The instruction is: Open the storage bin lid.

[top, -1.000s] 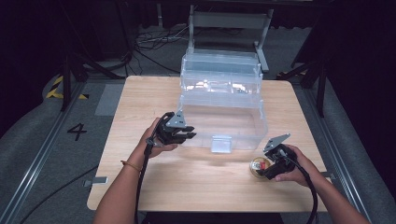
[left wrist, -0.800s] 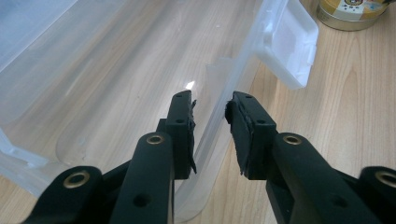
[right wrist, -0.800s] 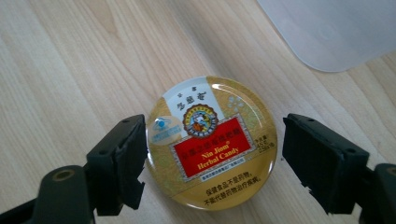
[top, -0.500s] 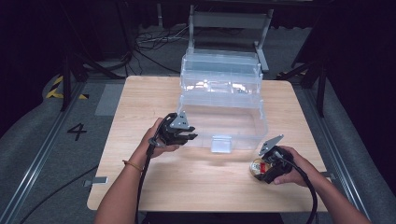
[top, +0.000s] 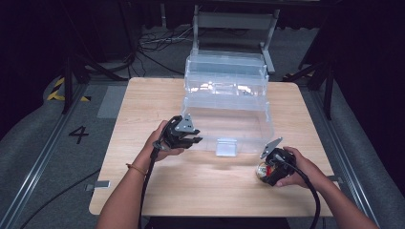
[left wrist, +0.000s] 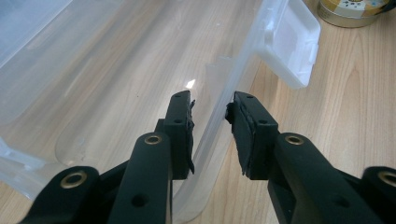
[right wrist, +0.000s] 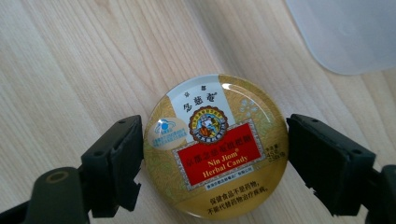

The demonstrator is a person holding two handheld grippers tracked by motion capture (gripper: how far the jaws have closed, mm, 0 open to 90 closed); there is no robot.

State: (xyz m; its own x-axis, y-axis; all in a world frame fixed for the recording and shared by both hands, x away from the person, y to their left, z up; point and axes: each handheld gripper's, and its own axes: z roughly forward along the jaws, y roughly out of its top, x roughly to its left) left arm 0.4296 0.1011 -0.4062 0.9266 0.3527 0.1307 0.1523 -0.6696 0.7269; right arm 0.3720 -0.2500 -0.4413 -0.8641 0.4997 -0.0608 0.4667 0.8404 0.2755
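Near the table's (top: 143, 191) left edge, the left gripper (top: 193, 139) straddles the front wall of the clear plastic box (top: 229, 125): one jaw inside, one outside, pads just off the wall (left wrist: 219, 116), so it stands open. By the front right corner, the round Nin Jiom candy tin (right wrist: 215, 145) lies flat directly under the right gripper (right wrist: 212, 161), whose jaws flank it without touching. The right hand (top: 298, 167) is nearer the tin. One box, one tin, two grippers.

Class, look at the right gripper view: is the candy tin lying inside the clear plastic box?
No, the candy tin lies on the wooden table, outside the clear plastic box.
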